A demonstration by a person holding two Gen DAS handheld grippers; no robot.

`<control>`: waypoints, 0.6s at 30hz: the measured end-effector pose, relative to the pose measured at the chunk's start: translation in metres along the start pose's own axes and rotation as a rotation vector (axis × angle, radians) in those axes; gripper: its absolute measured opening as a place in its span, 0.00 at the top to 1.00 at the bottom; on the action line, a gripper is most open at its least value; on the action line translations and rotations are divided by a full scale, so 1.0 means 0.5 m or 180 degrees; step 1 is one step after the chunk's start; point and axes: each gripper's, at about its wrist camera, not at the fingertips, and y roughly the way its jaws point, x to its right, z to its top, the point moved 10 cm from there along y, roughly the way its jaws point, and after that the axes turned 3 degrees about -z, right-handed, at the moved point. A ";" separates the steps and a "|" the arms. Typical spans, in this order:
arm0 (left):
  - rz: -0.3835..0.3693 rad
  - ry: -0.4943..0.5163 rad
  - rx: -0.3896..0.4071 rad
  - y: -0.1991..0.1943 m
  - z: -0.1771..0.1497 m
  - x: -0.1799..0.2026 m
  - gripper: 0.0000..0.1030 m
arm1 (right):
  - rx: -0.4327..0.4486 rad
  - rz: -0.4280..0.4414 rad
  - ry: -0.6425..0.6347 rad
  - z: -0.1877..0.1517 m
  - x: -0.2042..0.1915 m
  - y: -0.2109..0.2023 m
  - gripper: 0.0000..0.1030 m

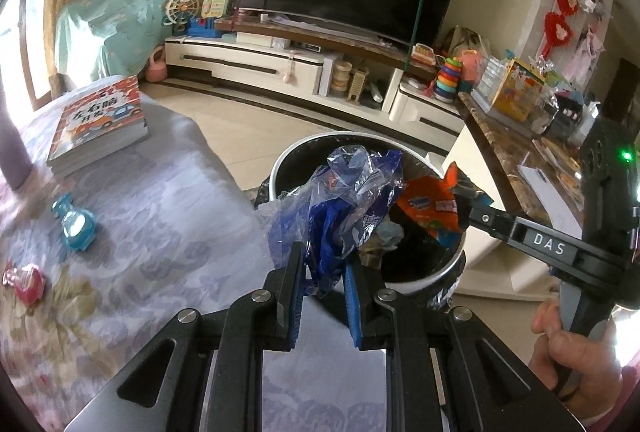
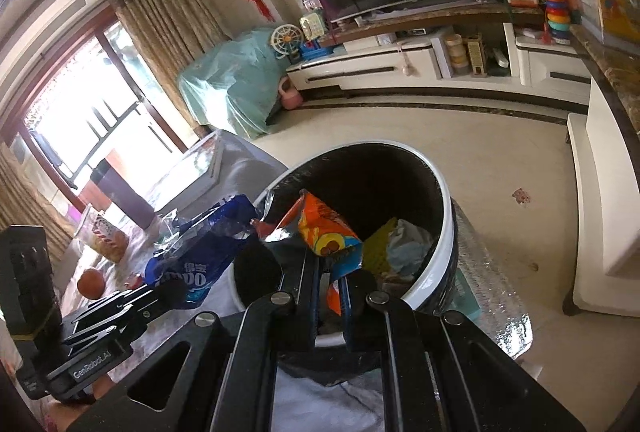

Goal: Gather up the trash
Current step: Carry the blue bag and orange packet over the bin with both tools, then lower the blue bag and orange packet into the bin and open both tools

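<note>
My left gripper (image 1: 325, 264) is shut on a crumpled blue and clear plastic wrapper (image 1: 344, 203) and holds it over the near rim of the trash bin (image 1: 420, 282). The wrapper also shows in the right wrist view (image 2: 192, 264). My right gripper (image 2: 329, 272) is shut on an orange snack packet (image 2: 326, 232) and holds it above the bin's dark opening (image 2: 428, 288). In the left wrist view the right gripper (image 1: 460, 207) reaches in from the right with the orange packet (image 1: 428, 207). Paper and yellow trash lie inside the bin (image 2: 394, 244).
A cloth-covered table (image 1: 140, 232) carries a stack of books (image 1: 100, 123), a blue toy (image 1: 76, 220) and a red toy (image 1: 26, 282). A TV stand (image 1: 280, 63) runs along the far wall. A marble-topped counter (image 1: 516, 151) stands right of the bin.
</note>
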 end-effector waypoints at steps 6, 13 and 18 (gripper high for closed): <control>0.0018 0.0037 -0.0032 0.027 0.017 0.006 0.84 | -0.0042 -0.0037 0.0013 0.011 0.013 0.016 0.92; 0.0026 0.0071 -0.0083 0.055 0.033 0.015 0.83 | -0.0098 -0.0076 0.0004 0.019 0.023 0.034 0.92; 0.0011 0.0056 -0.0117 0.069 0.040 0.017 0.83 | -0.0116 -0.0083 0.0014 0.028 0.028 0.040 0.92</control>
